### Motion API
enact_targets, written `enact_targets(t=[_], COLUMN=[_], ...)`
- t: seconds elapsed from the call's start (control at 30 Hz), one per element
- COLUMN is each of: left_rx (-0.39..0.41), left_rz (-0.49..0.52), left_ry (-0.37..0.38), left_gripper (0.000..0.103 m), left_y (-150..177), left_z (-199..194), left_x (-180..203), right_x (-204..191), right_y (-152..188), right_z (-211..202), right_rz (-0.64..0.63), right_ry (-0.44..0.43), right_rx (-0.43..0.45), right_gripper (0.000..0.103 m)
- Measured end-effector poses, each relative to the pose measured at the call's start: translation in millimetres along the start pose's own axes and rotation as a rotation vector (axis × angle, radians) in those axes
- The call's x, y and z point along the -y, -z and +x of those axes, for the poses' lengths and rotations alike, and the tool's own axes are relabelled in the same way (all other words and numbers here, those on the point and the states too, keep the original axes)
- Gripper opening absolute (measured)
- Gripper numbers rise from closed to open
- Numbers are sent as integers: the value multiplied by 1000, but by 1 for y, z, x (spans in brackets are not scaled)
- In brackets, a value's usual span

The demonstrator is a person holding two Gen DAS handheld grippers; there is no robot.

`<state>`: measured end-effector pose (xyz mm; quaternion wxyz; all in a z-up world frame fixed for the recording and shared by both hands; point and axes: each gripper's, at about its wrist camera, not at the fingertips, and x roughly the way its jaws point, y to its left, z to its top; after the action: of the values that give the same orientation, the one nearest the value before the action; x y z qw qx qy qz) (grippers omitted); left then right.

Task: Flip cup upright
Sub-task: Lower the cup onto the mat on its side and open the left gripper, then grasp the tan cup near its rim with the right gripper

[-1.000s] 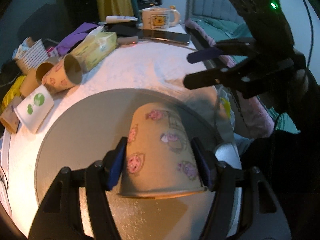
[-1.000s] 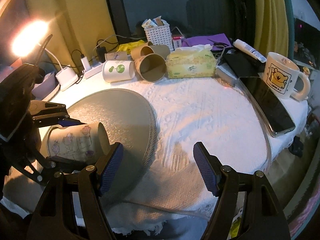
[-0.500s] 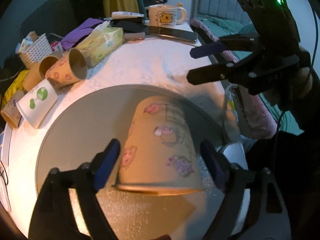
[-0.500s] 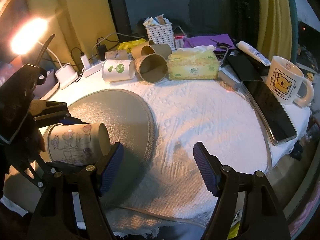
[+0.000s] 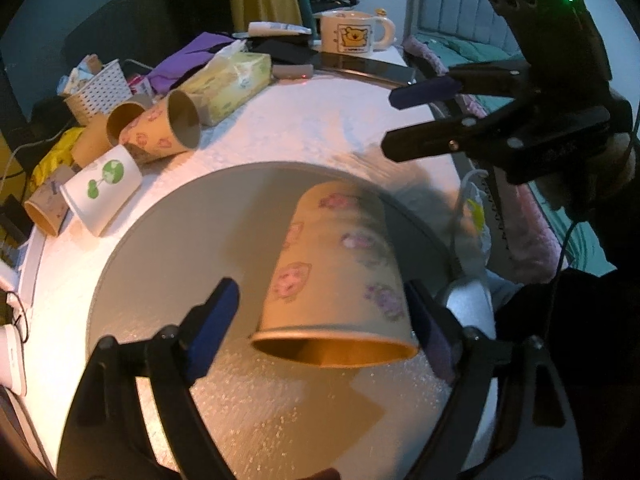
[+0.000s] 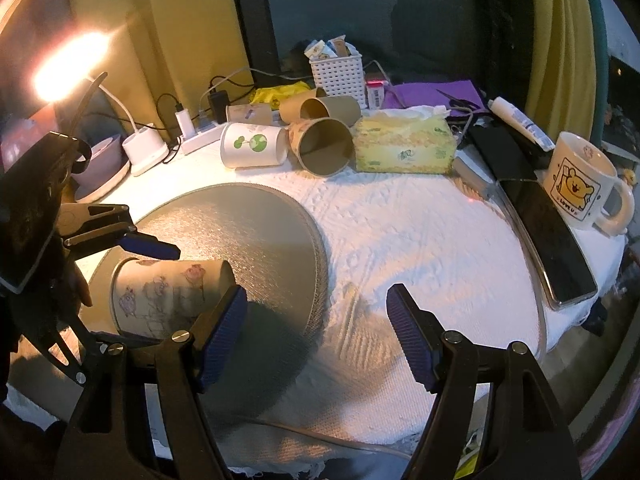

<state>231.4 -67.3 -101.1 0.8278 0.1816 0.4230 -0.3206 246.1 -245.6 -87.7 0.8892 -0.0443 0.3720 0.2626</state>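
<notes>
Left wrist shows cup mouth, left tool released, right tool spread

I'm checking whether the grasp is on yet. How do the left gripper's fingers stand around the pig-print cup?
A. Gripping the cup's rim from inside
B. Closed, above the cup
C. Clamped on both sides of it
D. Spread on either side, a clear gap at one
D: in the left wrist view the left gripper is spread around the cup, with mat visible between the blue left pad and the cup wall.
</notes>
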Motion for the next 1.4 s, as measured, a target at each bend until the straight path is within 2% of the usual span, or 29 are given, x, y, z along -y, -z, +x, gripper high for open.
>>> enact_targets(t=[0.2,0.3,0.5,0.73,0.83,1.1,1.4], left_rx=[11,14,21,45,51,74,95], left_rz=[-66,-138,-271,-452,-534,-710,-777], left_ry=[-62,-126,-226,-304,-325,-365,-394], left_gripper=[85,85,85,85,85,85,85], left_y=[5,12,32,61,74,106,126], left_z=[-13,-22,-41,-62,-66,-72,-77], left_x=[-1,-2,-4,-8,-14,-30,-53], right_x=[-8,-12,-25,-58,-70,-104,-129], right_y=[-8,-14,-31,-38,-44,-62,-60], right_z=[0,0,1,11,21,64,92], right_rz=[-93,-175,-332,-537,-614,-760,-860], right_ry=[-21,-33,-143,-250,-293,-315,-302], right_rx=[-5,-15,-39,-82,-92,-177,-309], right_gripper=[75,75,75,75,75,75,75])
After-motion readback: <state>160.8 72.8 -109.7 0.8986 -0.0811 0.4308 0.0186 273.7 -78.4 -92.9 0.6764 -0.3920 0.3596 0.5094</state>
